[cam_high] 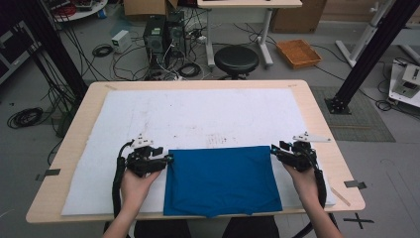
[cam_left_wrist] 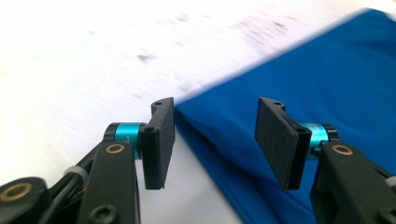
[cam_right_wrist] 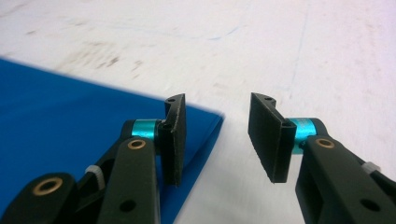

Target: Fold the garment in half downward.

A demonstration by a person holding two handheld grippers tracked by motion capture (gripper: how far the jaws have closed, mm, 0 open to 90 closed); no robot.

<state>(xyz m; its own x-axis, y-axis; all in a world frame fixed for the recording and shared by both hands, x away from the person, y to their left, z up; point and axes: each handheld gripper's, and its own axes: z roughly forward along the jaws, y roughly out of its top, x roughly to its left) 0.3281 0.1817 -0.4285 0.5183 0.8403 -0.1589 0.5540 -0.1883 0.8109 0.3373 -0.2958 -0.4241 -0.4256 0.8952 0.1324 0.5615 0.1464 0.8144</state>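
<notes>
Covering the wooden table [cam_high: 317, 106] – a smudged white mat [cam_high: 198, 114], cable-strewn floor [cam_high: 114, 54] behind.

Both forearms are brought in from the near edge in the high view, held roughly parallel and well apart. The left gripper [cam_high: 167, 159] is carried in the left hand [cam_high: 137, 181], its jaws pointed inward toward the middle. The right gripper [cam_high: 273, 150] is held in the right hand [cam_high: 305, 179], likewise turned inward (the grey three-cornered plate is seen on top of it). In each gripper view the two black jaws are seen standing apart, with nothing pressed between the pads. A cable is trailed back along each forearm.
</notes>
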